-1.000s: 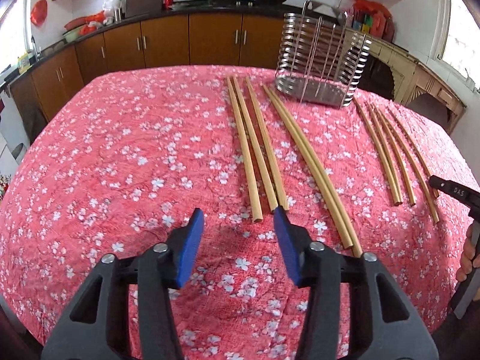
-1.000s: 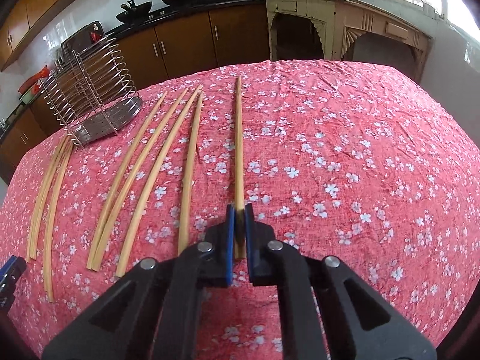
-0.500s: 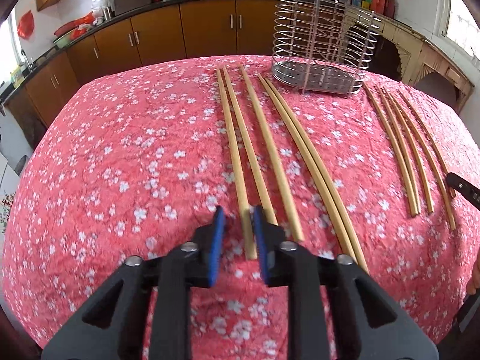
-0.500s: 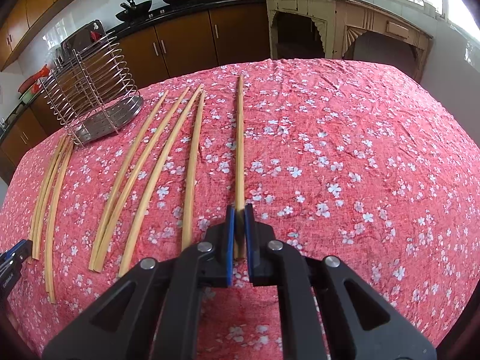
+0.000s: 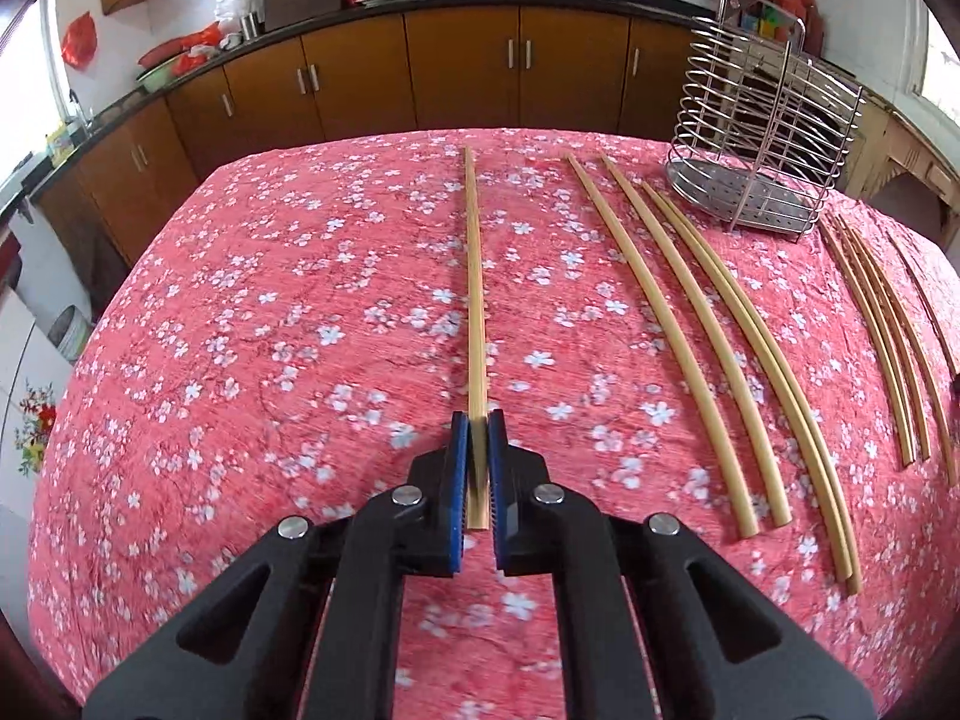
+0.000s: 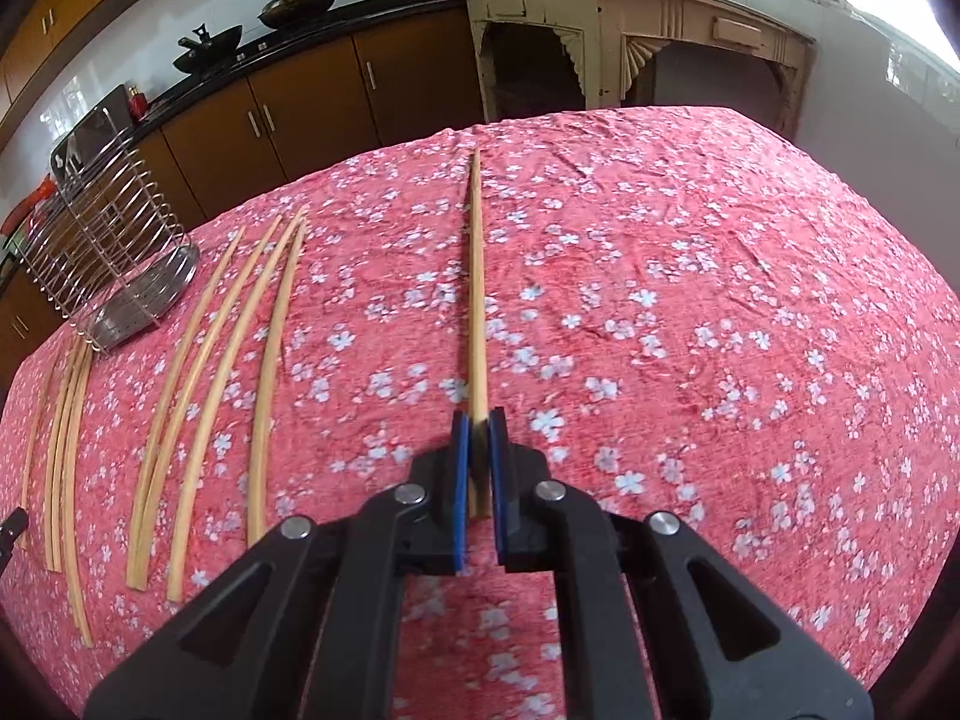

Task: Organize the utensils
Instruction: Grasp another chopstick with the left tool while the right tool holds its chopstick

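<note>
Left wrist view: the left gripper (image 5: 479, 429) has its blue-padded jaws closed on the near end of one chopstick (image 5: 474, 276), which runs straight away from the camera over the desk (image 5: 270, 312), covered in a red cloth with white blossoms. To the right of it, four more chopsticks (image 5: 708, 354) lie loose on the cloth, the outer two side by side and touching. Further right, a second group of thinner-looking sticks (image 5: 882, 336) lies near the desk's edge. The wire utensil rack (image 5: 762, 138) stands upright at the far right of the desk, just beyond the tips of the loose sticks.

Right wrist view: the right gripper (image 6: 479, 426) likewise has its jaws clamped on the near end of a single chopstick (image 6: 477, 276), pointing straight ahead. Whether that stick is lifted clear of the cloth or rests on it is hard to judge from this angle. To its left lie four loose chopsticks (image 6: 210, 384), then a further cluster (image 6: 63, 450) near the left edge. The rack (image 6: 102, 240) stands at the far left, its perforated base on the cloth.
</note>
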Demonstrator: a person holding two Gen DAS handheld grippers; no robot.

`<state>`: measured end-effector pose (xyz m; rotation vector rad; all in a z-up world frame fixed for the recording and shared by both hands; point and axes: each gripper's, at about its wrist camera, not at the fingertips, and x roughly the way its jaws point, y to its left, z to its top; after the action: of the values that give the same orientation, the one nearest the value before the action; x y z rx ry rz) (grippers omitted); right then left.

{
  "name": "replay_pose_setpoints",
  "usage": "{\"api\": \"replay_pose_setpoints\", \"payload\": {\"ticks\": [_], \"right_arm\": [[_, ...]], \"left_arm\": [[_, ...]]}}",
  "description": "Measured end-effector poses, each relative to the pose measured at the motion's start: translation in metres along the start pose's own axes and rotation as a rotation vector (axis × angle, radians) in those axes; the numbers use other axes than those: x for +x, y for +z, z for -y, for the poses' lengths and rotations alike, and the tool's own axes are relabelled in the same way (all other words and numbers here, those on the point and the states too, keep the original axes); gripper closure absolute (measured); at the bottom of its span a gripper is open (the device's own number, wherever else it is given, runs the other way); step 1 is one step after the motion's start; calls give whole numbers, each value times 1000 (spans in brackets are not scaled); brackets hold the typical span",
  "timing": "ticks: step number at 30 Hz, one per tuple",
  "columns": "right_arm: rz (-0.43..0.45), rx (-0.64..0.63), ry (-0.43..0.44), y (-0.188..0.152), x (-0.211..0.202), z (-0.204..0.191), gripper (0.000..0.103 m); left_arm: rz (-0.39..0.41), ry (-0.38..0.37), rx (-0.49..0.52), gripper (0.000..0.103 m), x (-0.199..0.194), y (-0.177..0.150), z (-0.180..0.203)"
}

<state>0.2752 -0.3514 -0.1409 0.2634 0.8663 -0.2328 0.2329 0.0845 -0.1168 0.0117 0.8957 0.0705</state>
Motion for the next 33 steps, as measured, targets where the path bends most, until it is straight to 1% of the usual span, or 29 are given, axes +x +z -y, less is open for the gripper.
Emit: {"api": "replay_pose_setpoints", "payload": {"ticks": [5, 6, 8, 9, 10, 12, 14, 19, 21, 22, 24, 26, 27, 28, 29, 30, 31, 33], "right_arm": [[18, -20, -23, -5, 0, -3, 95], [18, -17, -19, -5, 0, -3, 95], [19, -14, -16, -6, 0, -3, 95], [19, -15, -18, -7, -2, -3, 95], [20, -16, -20, -8, -2, -3, 95], [20, -20, -26, -9, -3, -5, 95], [19, -28, -36, -9, -3, -7, 95], [18, -38, -46, -8, -2, -10, 94], [18, -46, -53, -9, -3, -11, 94], [18, -52, -57, -10, -3, -12, 94], [17, -59, -58, -12, -5, -12, 94], [17, -53, -47, -12, -6, -9, 94], [16, -49, -43, -12, -6, -8, 94], [17, -51, -44, -12, -6, -7, 94], [18, -55, -45, -12, -6, -8, 95], [19, -56, -43, -12, -7, -8, 95], [19, -57, -40, -13, -7, -7, 95], [24, -56, -33, -16, -12, -6, 96]], "left_arm": [[17, -63, -5, 94, -6, -6, -5], [18, -65, -4, 92, -7, -6, -5], [21, -70, -3, 83, -10, -10, -4], [25, -68, 0, 76, -12, -11, -4], [31, -66, 3, 71, -13, -12, -3], [28, -53, 7, 70, -12, -11, -2], [4, -37, 0, 70, -8, -12, -3], [8, -13, 14, 69, -8, -11, 0], [8, -6, 14, 67, -8, -12, 3], [8, -1, 10, 65, -8, -12, 3], [8, 6, 9, 64, -9, -13, 3], [9, 12, 15, 65, -12, -15, 5], [10, 11, 19, 68, -13, -16, 7], [11, -6, 24, 81, -14, -18, 8], [13, -16, 32, 87, -15, -18, 10], [13, -12, 40, 95, -15, -19, 12], [14, -6, 51, 95, -16, -20, 14], [15, -23, 63, 96, -18, -22, 14]]}}
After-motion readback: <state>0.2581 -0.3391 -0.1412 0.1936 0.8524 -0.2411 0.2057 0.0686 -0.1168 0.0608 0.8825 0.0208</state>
